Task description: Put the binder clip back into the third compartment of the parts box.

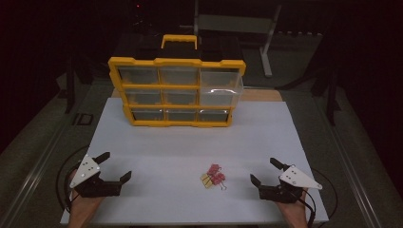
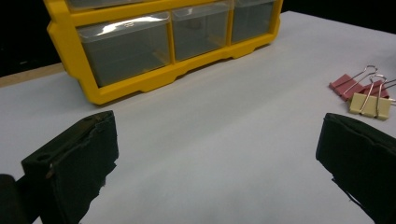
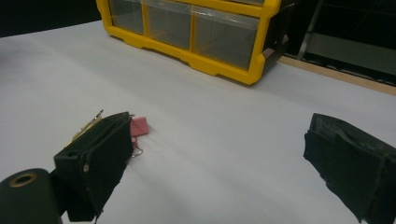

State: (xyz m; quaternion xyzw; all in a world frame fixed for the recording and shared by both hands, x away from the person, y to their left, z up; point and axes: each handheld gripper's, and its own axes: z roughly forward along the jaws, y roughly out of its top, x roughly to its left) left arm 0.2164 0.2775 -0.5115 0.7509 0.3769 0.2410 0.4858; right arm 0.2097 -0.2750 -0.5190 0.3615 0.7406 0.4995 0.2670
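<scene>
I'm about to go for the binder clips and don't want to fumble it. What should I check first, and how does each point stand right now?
1. Left gripper open and holding nothing: ok.
2. Right gripper open and holding nothing: ok.
3. Binder clips lying free on the white table, between both grippers: ok.
4. Clips separated enough to take one alone: not ok, they lie bunched and touching.
5. A drawer of the yellow organizer ready to receive: ok, the upper right drawer sticks out.
6. That drawer empty: cannot tell.
</scene>
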